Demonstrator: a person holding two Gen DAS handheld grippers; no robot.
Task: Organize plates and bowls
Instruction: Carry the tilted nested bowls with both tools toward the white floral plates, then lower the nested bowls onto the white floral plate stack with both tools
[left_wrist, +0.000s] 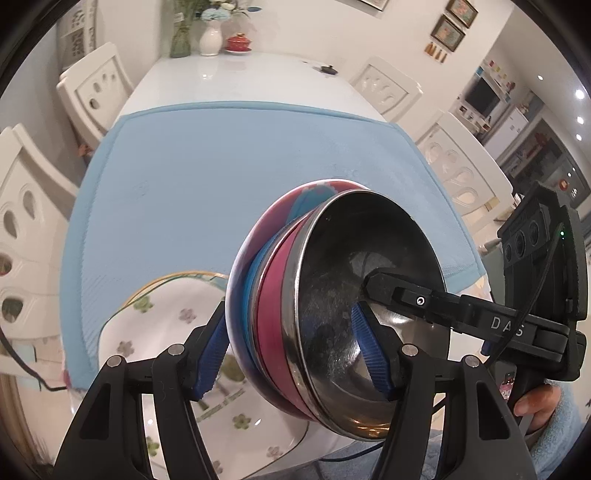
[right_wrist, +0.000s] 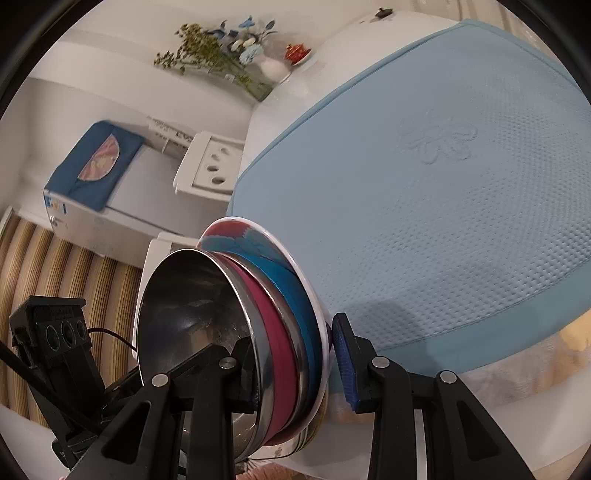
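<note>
Above the blue mat (left_wrist: 221, 177), "DAS"-marked right tongs (right_wrist: 295, 354) and left tongs (left_wrist: 291, 354) both pinch the bowl stack (left_wrist: 332, 295).

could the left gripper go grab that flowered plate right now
Probably not: the left gripper is shut on the bowl stack, shared with the right gripper. The flowered plate lies uncovered just below, but the stack must go down first.

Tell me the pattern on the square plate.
White square plate with small green and lilac flowers, best in the left wrist view.

White table (left_wrist: 258, 79) w/ blue mat (left_wrist: 221, 177), vases, floral plate (left_wrist: 155, 332).
</note>
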